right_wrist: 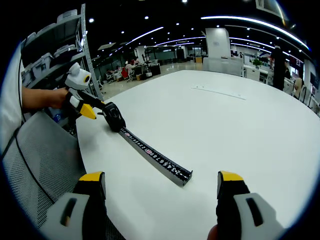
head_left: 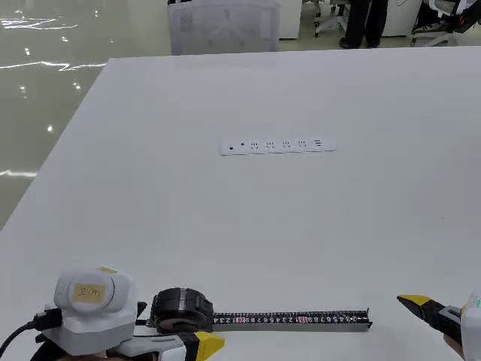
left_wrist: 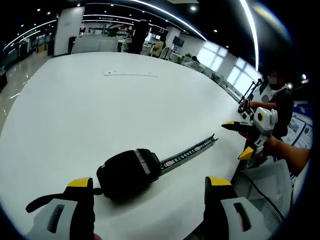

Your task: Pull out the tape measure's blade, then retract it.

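A black tape measure case [head_left: 180,310] lies near the white table's front edge, its blade [head_left: 293,319] drawn out flat to the right. My left gripper [head_left: 174,328] is open, its yellow-tipped jaws on either side of the case [left_wrist: 129,172] without pressing it. In the left gripper view the blade [left_wrist: 189,151] runs toward my right gripper [left_wrist: 237,140]. My right gripper [head_left: 430,314] is open, a little right of the blade's end hook [head_left: 368,318]. In its own view that gripper [right_wrist: 161,176] faces the blade tip [right_wrist: 182,176], with the case [right_wrist: 114,116] and left gripper [right_wrist: 82,107] beyond.
A white power strip [head_left: 276,145] is set into the table [head_left: 150,195] at mid-depth. A mesh-backed chair [head_left: 223,26] stands at the far edge, and a person's legs [head_left: 364,22] are behind it. Grey mesh of my own chair [right_wrist: 35,160] sits below the near edge.
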A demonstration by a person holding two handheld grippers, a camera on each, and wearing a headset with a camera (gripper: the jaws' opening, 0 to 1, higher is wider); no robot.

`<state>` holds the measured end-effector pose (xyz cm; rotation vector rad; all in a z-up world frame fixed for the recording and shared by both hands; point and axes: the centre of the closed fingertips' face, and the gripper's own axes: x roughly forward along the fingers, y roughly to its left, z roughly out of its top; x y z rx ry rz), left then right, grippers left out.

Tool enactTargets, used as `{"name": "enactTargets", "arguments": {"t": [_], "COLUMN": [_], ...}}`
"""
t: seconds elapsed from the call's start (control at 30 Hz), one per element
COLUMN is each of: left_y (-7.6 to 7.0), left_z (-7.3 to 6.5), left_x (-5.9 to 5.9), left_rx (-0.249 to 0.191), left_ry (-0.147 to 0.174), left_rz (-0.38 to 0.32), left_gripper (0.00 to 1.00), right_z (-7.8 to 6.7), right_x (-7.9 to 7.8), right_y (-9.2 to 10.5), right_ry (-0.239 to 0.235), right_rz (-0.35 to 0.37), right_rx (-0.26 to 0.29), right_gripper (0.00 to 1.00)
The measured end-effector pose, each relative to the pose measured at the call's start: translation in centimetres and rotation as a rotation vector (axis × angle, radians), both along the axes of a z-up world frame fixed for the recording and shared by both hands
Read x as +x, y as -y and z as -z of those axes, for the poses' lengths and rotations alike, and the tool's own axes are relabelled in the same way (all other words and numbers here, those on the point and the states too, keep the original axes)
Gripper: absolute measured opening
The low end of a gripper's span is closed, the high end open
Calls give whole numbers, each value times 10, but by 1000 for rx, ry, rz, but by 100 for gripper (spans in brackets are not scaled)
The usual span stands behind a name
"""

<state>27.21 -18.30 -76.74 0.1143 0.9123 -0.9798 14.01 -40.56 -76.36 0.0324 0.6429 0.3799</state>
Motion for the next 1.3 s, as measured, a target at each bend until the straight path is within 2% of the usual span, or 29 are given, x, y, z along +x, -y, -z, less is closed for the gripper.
{"name": "enactTargets", "arguments": {"t": [0.13,0.2,0.43,0.57,0.7,0.8,0.93,1.13,1.3], "left_y": [5,6,5,2,3,4,5,6,9], "left_z": [1,3,4,6,6,8,10,9,12], "left_x": [-3,-2,1,4,7,7,7,11,12], "left_rx": [-4,6,-3,-3,-23,-22,-8,-25,8], "left_ry": [-13,-12,-24,0,-3,-7,15,24,58], "left_rz": [-1,-5,-28,-51,-103,-129,-139,-218,-249], "left_gripper": [87,87,87,81,80,80,79,79,79], "right_z": [1,2,4,6,6,8,8,9,11], "right_x": [0,0,0,0,2,3,4,10,13], "right_y": [0,0,-1,-4,-5,-6,-8,-9,-10], "right_ry": [-4,-6,-8,-13,-10,-12,-13,-5,-6], "right_rz": [-5,-6,-5,-19,-25,-36,-55,-80,-110], "right_rx": [-2,-1,7,12,18,16,13,13,6], "right_gripper": [93,93,92,89,87,86,83,78,73]}}
